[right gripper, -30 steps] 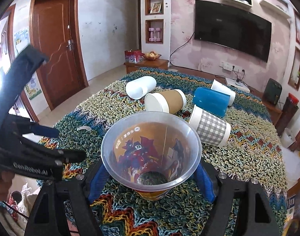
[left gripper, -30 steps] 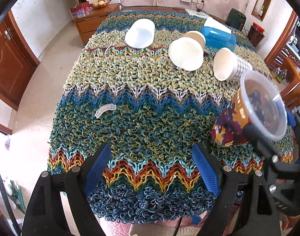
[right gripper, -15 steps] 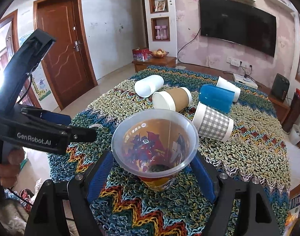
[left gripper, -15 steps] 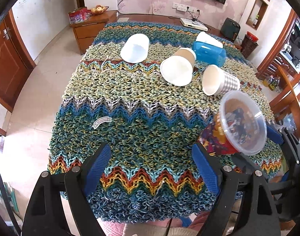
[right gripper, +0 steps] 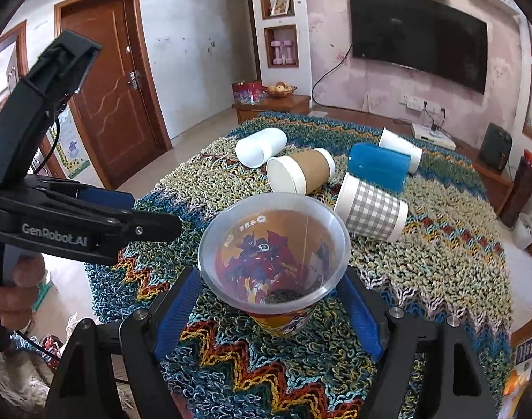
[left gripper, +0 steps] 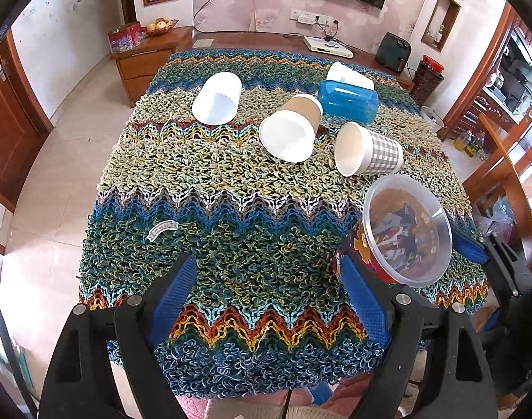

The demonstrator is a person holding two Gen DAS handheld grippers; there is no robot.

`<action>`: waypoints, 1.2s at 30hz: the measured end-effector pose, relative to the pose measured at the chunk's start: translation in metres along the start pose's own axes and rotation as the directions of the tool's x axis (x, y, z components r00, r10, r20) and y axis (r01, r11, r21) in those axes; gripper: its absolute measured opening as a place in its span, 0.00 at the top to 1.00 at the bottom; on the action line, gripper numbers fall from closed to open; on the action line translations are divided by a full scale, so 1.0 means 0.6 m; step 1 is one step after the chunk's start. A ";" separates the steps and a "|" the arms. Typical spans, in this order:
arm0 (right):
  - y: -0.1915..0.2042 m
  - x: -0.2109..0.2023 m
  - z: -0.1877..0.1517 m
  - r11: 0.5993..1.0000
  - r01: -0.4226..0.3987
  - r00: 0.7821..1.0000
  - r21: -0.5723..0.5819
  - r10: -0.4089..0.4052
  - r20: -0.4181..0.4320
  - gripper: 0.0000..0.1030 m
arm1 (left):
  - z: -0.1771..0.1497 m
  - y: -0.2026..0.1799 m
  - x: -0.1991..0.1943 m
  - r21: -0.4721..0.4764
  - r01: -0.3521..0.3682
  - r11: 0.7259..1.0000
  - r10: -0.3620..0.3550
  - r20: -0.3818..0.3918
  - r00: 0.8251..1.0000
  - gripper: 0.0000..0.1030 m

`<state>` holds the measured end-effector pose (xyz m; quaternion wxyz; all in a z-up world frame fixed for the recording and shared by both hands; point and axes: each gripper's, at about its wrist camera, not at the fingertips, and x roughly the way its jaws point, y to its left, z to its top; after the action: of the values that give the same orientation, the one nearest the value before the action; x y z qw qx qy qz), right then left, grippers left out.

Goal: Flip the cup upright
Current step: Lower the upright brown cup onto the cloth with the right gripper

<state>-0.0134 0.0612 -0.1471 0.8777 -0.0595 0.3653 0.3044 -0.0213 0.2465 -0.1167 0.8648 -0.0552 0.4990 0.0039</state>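
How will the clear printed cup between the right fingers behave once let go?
The clear printed cup looks thin-walled and empty, so probably light and easily squashed. Narrow base, wide rim, lumpy knitted cover: it may tip.

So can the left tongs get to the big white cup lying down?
Probably yes. The left tongs are open and empty, and only bare rug lies between them and the white cup.

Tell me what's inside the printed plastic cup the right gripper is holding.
The printed plastic cup looks empty: only its cartoon print and the knitted cover show through the clear wall and bottom. The right gripper grips its sides.
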 end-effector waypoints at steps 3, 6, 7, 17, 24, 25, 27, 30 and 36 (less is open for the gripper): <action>-0.004 0.001 -0.001 1.000 -0.008 1.000 0.011 0.008 -0.008 0.22 | 0.001 -0.002 -0.002 0.008 -0.009 1.000 0.009 0.000 1.000 0.16; -0.009 0.000 -0.002 1.000 -0.014 1.000 0.018 0.014 -0.016 0.22 | 0.002 -0.002 -0.002 0.007 -0.004 1.000 0.004 0.000 1.000 0.16; -0.009 0.000 -0.003 1.000 -0.013 1.000 0.018 0.013 -0.018 0.22 | 0.002 -0.003 -0.002 0.008 -0.002 1.000 0.002 -0.001 1.000 0.16; -0.011 -0.003 -0.016 1.000 0.006 0.997 -0.018 -0.008 -0.081 0.22 | 0.015 -0.036 0.001 0.063 0.018 0.998 -0.018 -0.009 1.000 0.16; -0.020 -0.030 -0.020 0.999 0.032 0.995 -0.001 -0.032 -0.093 0.22 | 0.019 -0.053 0.006 0.094 0.016 0.995 -0.013 -0.027 1.000 0.16; -0.021 -0.037 -0.019 0.999 0.036 0.995 0.002 -0.036 -0.092 0.22 | 0.019 -0.053 0.003 0.094 0.016 0.995 -0.013 -0.027 1.000 0.16; -0.023 -0.051 -0.015 0.999 0.038 0.995 0.008 -0.037 -0.089 0.22 | 0.022 -0.054 -0.007 0.093 0.014 0.996 -0.012 -0.019 1.000 0.16; -0.026 -0.079 0.001 0.998 0.049 0.996 0.028 -0.047 -0.070 0.22 | 0.028 -0.058 -0.026 0.099 0.013 0.995 -0.013 0.001 1.000 0.16; -0.030 -0.117 0.049 0.985 0.140 0.989 0.098 -0.136 -0.053 0.22 | 0.043 -0.072 -0.063 0.108 0.016 0.994 -0.019 0.032 0.999 0.16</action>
<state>-0.0237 0.0217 -0.0802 0.8899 -0.0470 0.3954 0.2225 -0.0155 0.2080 -0.0671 0.8746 -0.0128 0.4838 -0.0298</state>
